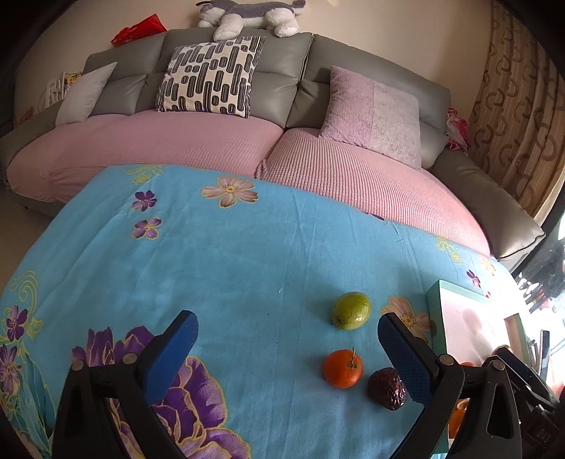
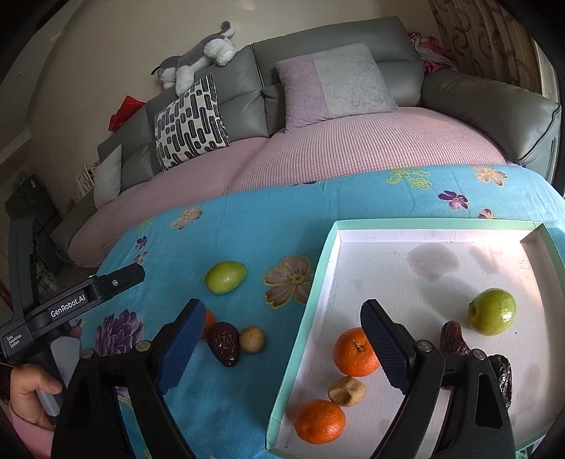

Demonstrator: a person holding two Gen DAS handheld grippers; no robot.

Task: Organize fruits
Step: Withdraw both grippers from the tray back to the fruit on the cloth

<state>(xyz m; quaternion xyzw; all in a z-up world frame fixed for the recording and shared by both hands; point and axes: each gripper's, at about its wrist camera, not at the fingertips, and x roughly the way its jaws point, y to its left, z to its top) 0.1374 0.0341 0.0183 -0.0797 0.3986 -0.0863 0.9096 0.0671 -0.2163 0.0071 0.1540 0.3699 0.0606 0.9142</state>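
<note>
I'm in a home living room: grey sofa (image 1: 282,70) with pink seat covers, patterned throw pillow (image 1: 210,76), plush dog (image 1: 247,16) on the backrest, patterned curtain (image 1: 515,116) at right, floral blue cloth (image 1: 212,264) over the table beside the sofa.

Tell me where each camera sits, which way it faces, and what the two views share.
Left wrist: on the left gripper, open, low over the blue cloth, facing the sofa; only its own fingers show.
Right wrist: on the right gripper, open, over the box edge; a hand holds the left gripper.
Shared: green fruit, date, sofa.
</note>
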